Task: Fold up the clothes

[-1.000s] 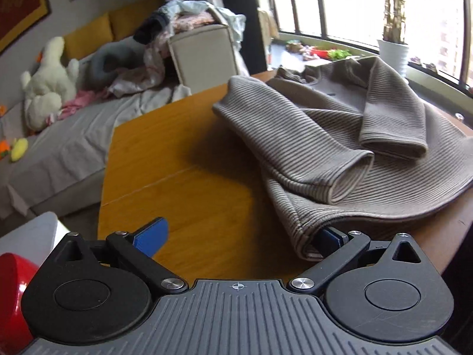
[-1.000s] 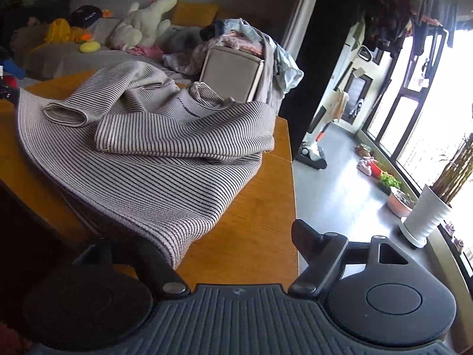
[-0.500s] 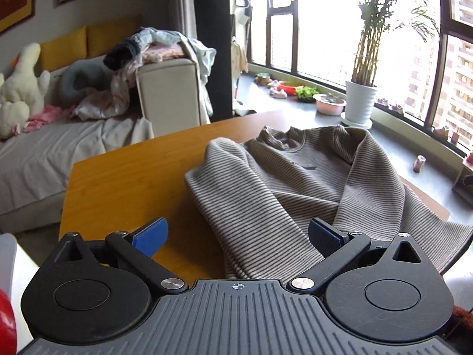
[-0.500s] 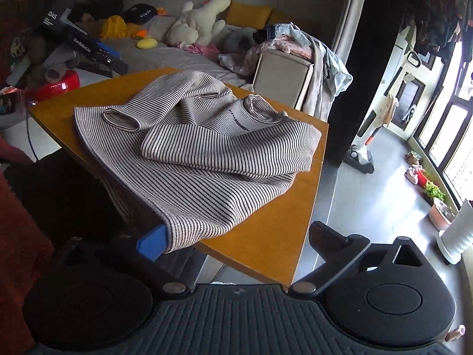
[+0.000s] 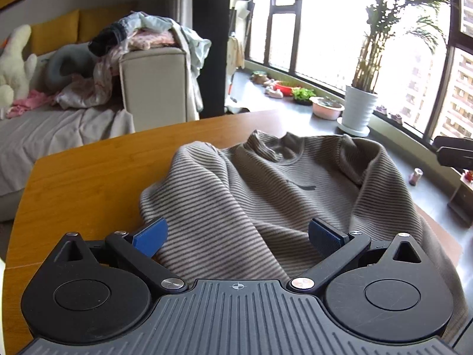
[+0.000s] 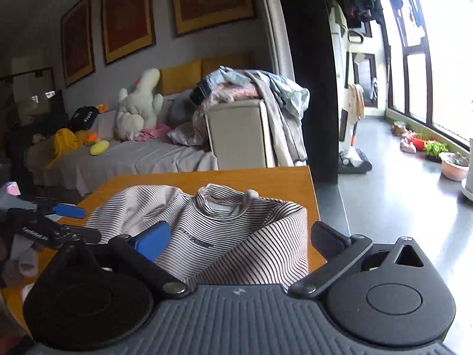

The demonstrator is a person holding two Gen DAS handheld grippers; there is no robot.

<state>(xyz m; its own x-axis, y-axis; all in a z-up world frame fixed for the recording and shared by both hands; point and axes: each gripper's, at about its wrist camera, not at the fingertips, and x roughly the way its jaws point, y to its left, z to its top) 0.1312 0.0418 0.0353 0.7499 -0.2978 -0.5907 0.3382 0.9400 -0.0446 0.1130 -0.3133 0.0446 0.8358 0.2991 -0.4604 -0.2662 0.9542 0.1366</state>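
Both tools point forward and slightly down over the striped sweater, which lies crumpled on the wooden tabletop, collar toward the far edge and hem hanging over the near one. The left tool stands wide open, the fabric below its blue pads, nothing gripped. The right tool has just been opening and now gapes wide, the sweater beneath it but unclamped. The left tool also shows at the left of the right wrist view.

- The sweater on the orange-brown table was beige with thin dark stripes;
- beyond the table, yellow cushions, a white plush toy.
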